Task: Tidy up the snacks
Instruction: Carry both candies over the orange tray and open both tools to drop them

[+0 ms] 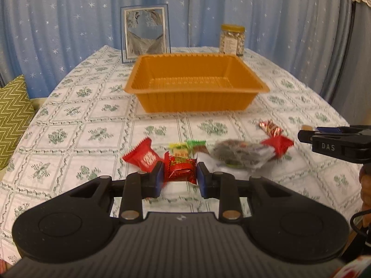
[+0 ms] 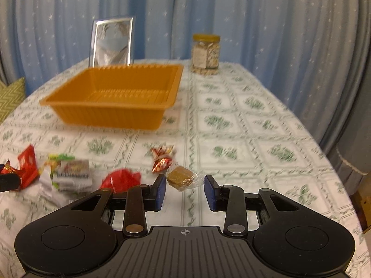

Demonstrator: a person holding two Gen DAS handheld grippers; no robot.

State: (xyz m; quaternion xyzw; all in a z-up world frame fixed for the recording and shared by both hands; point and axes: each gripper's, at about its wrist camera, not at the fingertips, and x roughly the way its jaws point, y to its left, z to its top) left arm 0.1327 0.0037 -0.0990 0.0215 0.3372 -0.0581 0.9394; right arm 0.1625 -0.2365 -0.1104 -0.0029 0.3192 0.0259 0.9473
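Note:
An empty orange basket (image 1: 197, 92) stands mid-table; it also shows in the right wrist view (image 2: 111, 113). My left gripper (image 1: 179, 173) is shut on a red foil snack (image 1: 179, 170). Beside it lie a red packet (image 1: 145, 157), green-yellow wrappers (image 1: 187, 148), a grey bag (image 1: 238, 155), another red packet (image 1: 278, 144) and a foil candy (image 1: 270, 127). My right gripper (image 2: 185, 186) is open around a clear-wrapped brown biscuit (image 2: 182, 177), its pads apart from it. A red packet (image 2: 123, 179) and a foil candy (image 2: 162, 159) lie to its left.
A picture frame (image 1: 145, 34) and a jar with a yellow lid (image 1: 231, 39) stand at the table's far edge before a blue curtain. A green zigzag cushion (image 1: 12, 115) lies off the left side. The right gripper's finger (image 1: 334, 139) shows at the right of the left view.

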